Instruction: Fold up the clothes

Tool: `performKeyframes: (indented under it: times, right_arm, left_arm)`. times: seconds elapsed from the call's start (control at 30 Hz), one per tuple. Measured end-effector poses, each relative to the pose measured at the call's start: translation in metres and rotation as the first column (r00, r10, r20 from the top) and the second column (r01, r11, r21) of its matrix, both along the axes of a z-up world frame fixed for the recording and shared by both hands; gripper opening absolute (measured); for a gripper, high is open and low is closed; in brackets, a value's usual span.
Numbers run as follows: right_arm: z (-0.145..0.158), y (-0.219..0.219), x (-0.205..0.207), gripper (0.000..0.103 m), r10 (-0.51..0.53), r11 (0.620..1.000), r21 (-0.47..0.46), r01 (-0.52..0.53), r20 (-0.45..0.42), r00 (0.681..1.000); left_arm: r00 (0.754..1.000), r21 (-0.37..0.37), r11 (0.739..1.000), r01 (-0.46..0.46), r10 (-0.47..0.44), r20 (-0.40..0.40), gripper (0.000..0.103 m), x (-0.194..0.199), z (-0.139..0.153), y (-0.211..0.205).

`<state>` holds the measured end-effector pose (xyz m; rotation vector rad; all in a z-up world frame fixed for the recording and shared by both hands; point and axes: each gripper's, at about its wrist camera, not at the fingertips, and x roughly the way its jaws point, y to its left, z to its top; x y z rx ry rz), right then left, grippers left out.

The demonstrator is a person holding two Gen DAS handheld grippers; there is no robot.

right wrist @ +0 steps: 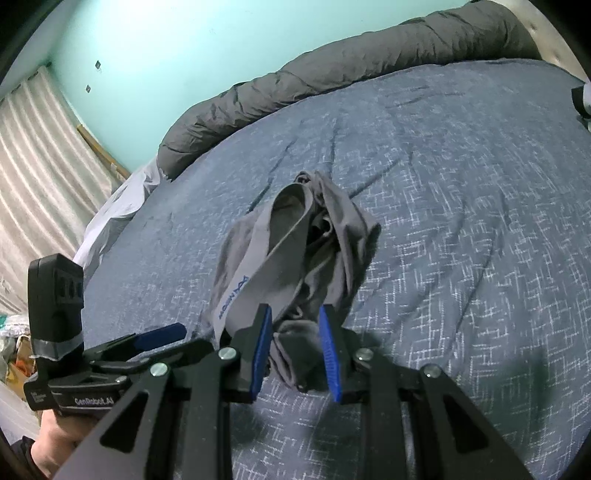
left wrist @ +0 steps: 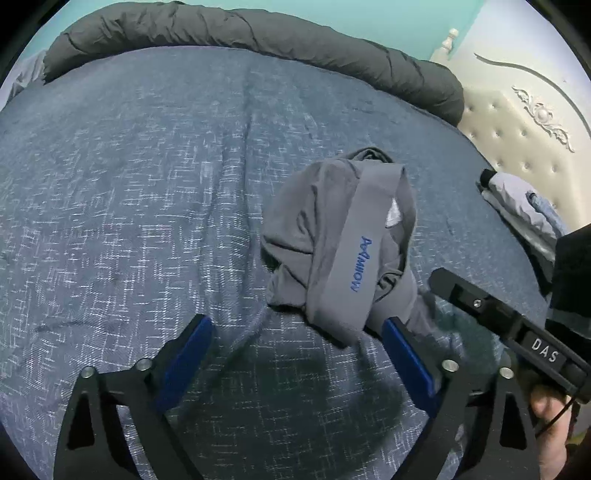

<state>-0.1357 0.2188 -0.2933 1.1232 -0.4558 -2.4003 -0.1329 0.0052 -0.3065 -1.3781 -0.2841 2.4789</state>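
- Grey underwear (left wrist: pixel 343 243), crumpled, with blue lettering on its waistband (left wrist: pixel 356 254), lies near the middle of a bed under a blue patterned bedspread (left wrist: pixel 147 184).
- Left gripper (left wrist: pixel 295 332): jaws spread wide with only bedspread between them; its right pad sits at the garment's near edge.
- Right gripper (right wrist: pixel 295 328): jaws narrowed around a fold of the underwear, seemingly pinching it.
- A dark grey duvet (left wrist: pixel 240 33) is rolled along the bed's far side.
- Folded clothes (left wrist: pixel 517 206) sit at the far right.
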Motion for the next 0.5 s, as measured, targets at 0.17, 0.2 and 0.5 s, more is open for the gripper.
performKeyframes:
  times: [0.17,0.2,0.5]
  right_arm:
    - [-0.001,-0.003,0.000,0.026,0.014,1.000,-0.006,-0.014,0.006,1.000]
    - [-0.001,-0.003,0.000,0.026,0.016,1.000,-0.007,-0.016,0.007,1.000]
    - [-0.007,-0.011,-0.004,0.026,0.056,0.998,-0.019,-0.055,0.041,0.998]
  left_arm:
    - [0.999,-0.019,0.999,0.043,-0.043,0.014,0.075,0.001,-0.003,0.009]
    - [0.999,-0.017,0.999,0.047,-0.046,0.014,0.075,0.001,-0.003,0.010]
    - [0.999,0.004,0.999,0.052,-0.052,-0.010,0.074,0.000,0.003,0.013]
